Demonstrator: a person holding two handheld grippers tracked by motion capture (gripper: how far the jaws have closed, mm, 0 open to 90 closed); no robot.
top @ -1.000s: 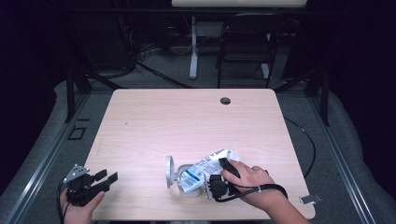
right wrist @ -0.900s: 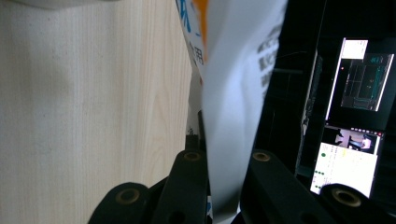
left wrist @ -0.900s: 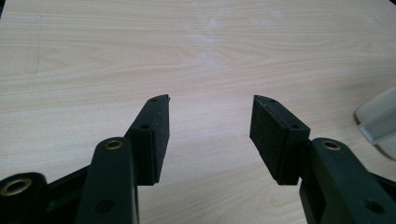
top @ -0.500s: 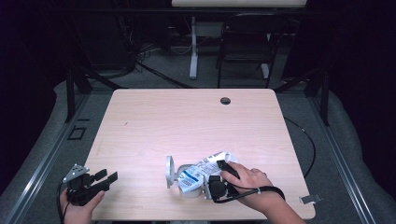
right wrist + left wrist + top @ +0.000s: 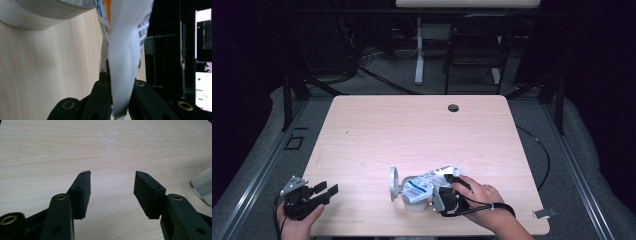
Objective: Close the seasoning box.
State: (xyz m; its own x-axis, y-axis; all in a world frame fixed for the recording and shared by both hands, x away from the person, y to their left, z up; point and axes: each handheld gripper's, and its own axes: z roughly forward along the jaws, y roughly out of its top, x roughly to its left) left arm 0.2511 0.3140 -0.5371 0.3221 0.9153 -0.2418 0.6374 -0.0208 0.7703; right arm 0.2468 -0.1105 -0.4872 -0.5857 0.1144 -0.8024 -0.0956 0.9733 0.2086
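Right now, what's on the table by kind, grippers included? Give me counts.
Grippers: 2, left gripper open, right gripper shut on the printed pouch.
Printed pouches: 1.
White containers: 1.
Round lids: 1.
Total: 5.

Table: the pale wooden table (image 5: 422,135) takes the middle of the high view; the round dark cable hole (image 5: 453,107) sits near its far edge, right of centre.
Pouch: the crumpled white printed plastic pouch (image 5: 429,182) lies near the front edge, right of centre, over the white round container (image 5: 416,204).
Lid: the white round lid (image 5: 392,177) stands on edge just left of the pouch.
Right claw: (image 5: 451,186) at the pouch's right end, jaws closed on it; the right gripper view shows the pouch (image 5: 123,50) rising between them.
Left claw: (image 5: 326,190) at the front left corner, well apart from the pouch, jaws apart over bare table (image 5: 105,150).
Chair: the dark metal-frame chair (image 5: 472,45) stands on the floor behind the table.
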